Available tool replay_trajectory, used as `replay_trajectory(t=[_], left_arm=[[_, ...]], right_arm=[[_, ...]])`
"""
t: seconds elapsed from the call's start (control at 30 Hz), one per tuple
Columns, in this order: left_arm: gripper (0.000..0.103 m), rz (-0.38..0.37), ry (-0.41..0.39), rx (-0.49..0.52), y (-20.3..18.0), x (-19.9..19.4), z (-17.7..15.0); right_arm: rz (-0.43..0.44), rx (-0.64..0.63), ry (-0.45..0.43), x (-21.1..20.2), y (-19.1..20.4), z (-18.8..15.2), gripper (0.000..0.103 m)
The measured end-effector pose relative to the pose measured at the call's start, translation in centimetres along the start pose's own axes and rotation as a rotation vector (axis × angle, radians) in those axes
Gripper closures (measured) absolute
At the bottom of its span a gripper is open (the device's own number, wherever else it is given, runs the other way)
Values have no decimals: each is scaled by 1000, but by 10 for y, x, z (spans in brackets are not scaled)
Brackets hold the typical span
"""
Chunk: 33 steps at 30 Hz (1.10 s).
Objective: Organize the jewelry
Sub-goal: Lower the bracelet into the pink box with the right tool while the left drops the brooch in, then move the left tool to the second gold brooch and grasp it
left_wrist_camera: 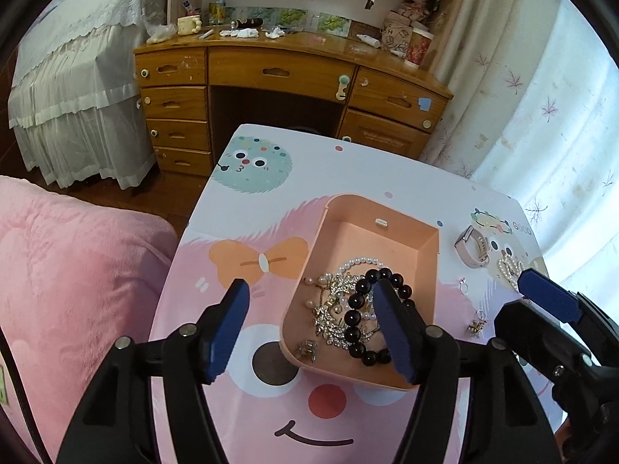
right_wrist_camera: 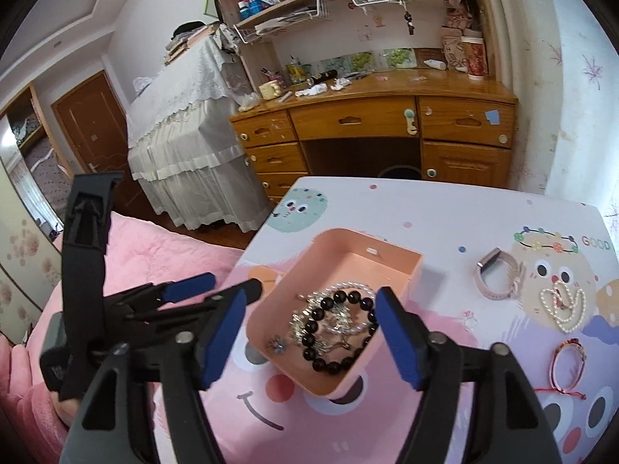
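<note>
Both claws spread wide, holding nothing: our left claw (left_wrist_camera: 311, 324) and right claw (right_wrist_camera: 311, 332) hover over the near end of the open peach rectangular box (right_wrist_camera: 414, 270). Inside it already: black bead bracelet (right_wrist_camera: 336, 332), pearl strand, rhinestone pieces. Right of the box on the cartoon-printed tabletop (right_wrist_camera: 445, 208) lie a pink-strapped watch (right_wrist_camera: 499, 274), pearl necklace (right_wrist_camera: 563, 305), red cord bracelet (right_wrist_camera: 568, 363), small ring (right_wrist_camera: 470, 321). Next, we judge: take the watch by its strap, lift clear of the box wall, release low.

Behind the table (left_wrist_camera: 271, 417) stands a wooden desk (left_wrist_camera: 282, 73) with a mug (left_wrist_camera: 188, 24) on it. A pink blanket (left_wrist_camera: 73, 270) lies at left, curtains (left_wrist_camera: 541, 108) at right.
</note>
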State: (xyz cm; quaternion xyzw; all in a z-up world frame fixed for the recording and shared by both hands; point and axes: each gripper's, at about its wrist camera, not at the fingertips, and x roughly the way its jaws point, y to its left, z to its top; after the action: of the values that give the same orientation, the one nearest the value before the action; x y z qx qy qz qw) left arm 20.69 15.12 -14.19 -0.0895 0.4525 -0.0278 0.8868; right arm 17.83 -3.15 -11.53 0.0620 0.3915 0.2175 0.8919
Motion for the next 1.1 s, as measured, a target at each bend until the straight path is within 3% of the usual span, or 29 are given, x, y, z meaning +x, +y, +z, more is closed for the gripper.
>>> replay_trajectory(t=[0.2,0.27,0.47,0.73,0.9,1.1], left_arm=[[27,-27,32,-23,-11,1,-5],[19,-34,48,-32,-19,2,-9],[7,-6,39,30,-54,-6,-16],[3,-34,49,117,-108,-12,-21],[3,-111,146,156,-144,1,-29],[3,-60,226,160,-174,27,-41]], right_arm=[[-60,-16,52,-3,-11,-11,26],[-95,-42,82,-5,-16,-17,25],[-208,-106,151,-17,-39,-38,24],[-331,-206,232,-31,-69,-62,24],[-381,-316,279,-35,-84,-78,25],[-358,-391,340,-31,-98,-99,25]])
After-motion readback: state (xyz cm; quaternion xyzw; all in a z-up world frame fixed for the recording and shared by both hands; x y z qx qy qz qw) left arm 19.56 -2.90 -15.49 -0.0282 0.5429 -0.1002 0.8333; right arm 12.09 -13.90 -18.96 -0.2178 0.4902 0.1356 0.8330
